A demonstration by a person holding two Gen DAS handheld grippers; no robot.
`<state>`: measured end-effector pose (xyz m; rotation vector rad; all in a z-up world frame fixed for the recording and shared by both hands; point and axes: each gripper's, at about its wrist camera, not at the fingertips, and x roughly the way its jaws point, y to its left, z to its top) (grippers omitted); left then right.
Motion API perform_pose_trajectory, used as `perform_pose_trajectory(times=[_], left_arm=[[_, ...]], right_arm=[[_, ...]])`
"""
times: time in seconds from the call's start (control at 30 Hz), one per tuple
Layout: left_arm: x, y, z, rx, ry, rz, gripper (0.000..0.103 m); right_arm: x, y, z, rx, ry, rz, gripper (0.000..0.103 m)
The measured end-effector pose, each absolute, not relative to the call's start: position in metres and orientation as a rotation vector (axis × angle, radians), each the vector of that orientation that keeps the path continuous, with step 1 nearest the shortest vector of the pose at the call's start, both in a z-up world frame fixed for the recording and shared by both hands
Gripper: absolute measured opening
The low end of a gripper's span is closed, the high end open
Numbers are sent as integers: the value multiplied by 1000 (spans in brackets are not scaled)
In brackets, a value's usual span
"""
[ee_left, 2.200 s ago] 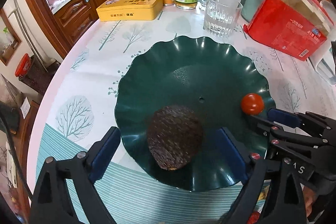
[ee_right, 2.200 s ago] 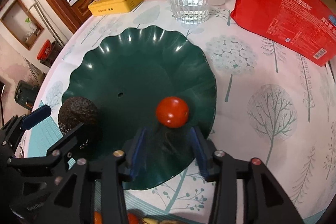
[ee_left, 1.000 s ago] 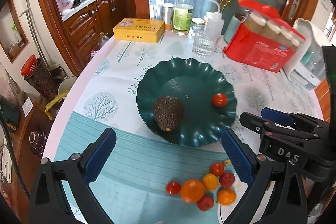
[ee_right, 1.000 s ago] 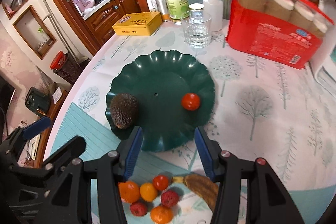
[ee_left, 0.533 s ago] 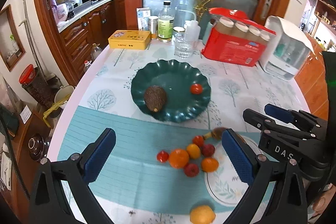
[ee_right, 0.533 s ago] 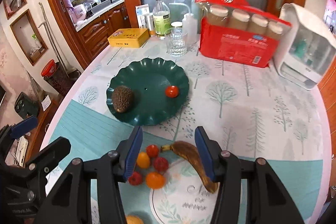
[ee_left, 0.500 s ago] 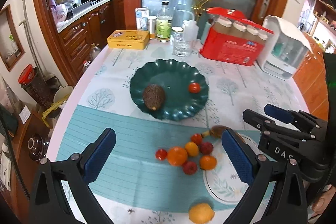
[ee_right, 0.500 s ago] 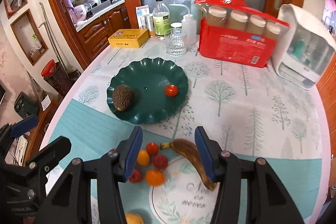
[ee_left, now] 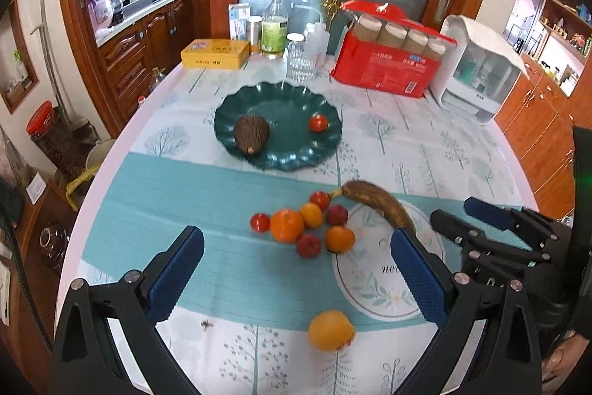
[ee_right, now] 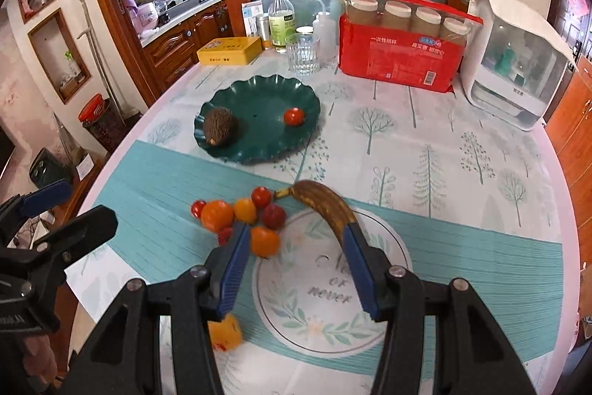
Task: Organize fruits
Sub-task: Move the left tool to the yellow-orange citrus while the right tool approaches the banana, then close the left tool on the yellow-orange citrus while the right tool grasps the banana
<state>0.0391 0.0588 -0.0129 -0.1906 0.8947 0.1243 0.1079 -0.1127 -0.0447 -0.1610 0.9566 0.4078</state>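
Observation:
A dark green scalloped plate [ee_left: 292, 106] [ee_right: 266, 95] holds a brown avocado [ee_left: 251, 134] [ee_right: 219, 126] and a small red tomato [ee_left: 318, 123] [ee_right: 293, 116]. Nearer me, several small red and orange fruits [ee_left: 301, 224] [ee_right: 240, 213] lie on the teal mat beside a browned banana [ee_left: 381, 206] [ee_right: 325, 206]. A yellow-orange fruit [ee_left: 330, 330] [ee_right: 225, 328] lies alone closest to me. My left gripper [ee_left: 296, 278] is open and empty above the mat. My right gripper [ee_right: 296, 263] is open and empty above a round floral placemat [ee_right: 325, 284].
At the back stand a red pack of paper cups [ee_left: 392, 62], a white dispenser [ee_left: 477, 69], a drinking glass [ee_left: 300, 63], a bottle [ee_left: 274, 26] and a yellow tin [ee_left: 214, 53]. The table edge curves away on the left.
Both grippers have pulled back and up from the green plate, leaving the avocado and tomato on it. The loose fruits, banana and placemat have come into view.

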Motion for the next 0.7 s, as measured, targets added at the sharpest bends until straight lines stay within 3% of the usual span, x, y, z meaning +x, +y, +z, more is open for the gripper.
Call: perform_pose_trajectory(times=[0.7], left_arm=[[35, 13, -137, -346, 1177, 285, 100]], right_arm=[[149, -192, -150, -296, 1193, 563, 52]])
